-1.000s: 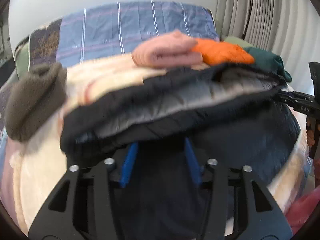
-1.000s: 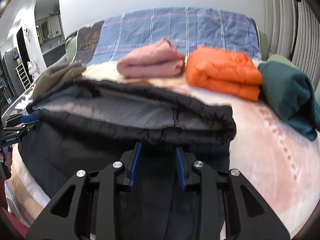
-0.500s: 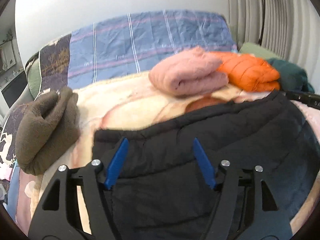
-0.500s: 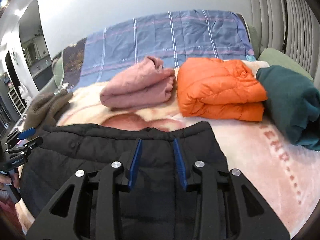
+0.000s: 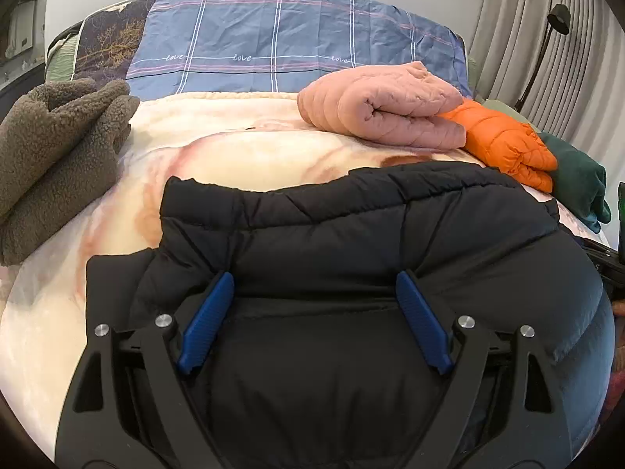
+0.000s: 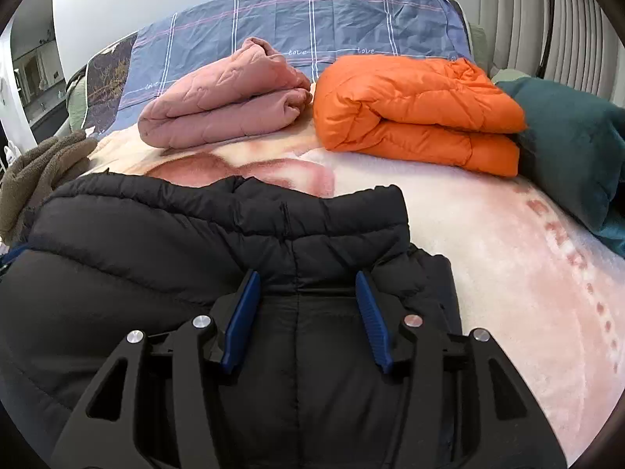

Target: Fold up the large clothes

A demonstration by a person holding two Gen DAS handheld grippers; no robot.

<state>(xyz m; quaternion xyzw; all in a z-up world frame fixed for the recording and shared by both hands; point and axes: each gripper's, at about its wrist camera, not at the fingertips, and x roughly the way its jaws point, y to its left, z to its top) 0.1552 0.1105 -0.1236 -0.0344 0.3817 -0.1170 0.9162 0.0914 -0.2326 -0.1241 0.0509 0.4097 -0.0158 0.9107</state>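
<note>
A black puffer jacket (image 5: 332, 242) lies folded over on the bed's cream and pink blanket (image 5: 234, 156). It also fills the near part of the right wrist view (image 6: 175, 242). My left gripper (image 5: 315, 285) is open and empty, its blue pads (image 5: 207, 320) spread wide just above the jacket's near left part. My right gripper (image 6: 307, 285) is open and empty above the jacket's near right part, blue pads (image 6: 242, 312) apart.
Behind the jacket lie a folded pink quilted garment (image 6: 222, 109), a folded orange puffer jacket (image 6: 418, 113) and a dark green garment (image 6: 574, 144). A brown fleece (image 5: 54, 148) lies at the left. A blue plaid sheet (image 5: 273, 39) covers the headboard. Curtains and a lamp (image 5: 547, 47) stand at the right.
Both grippers carried the jacket's near edge forward over itself and laid it down. Both have opened, let go of the fabric and drawn back a little.
</note>
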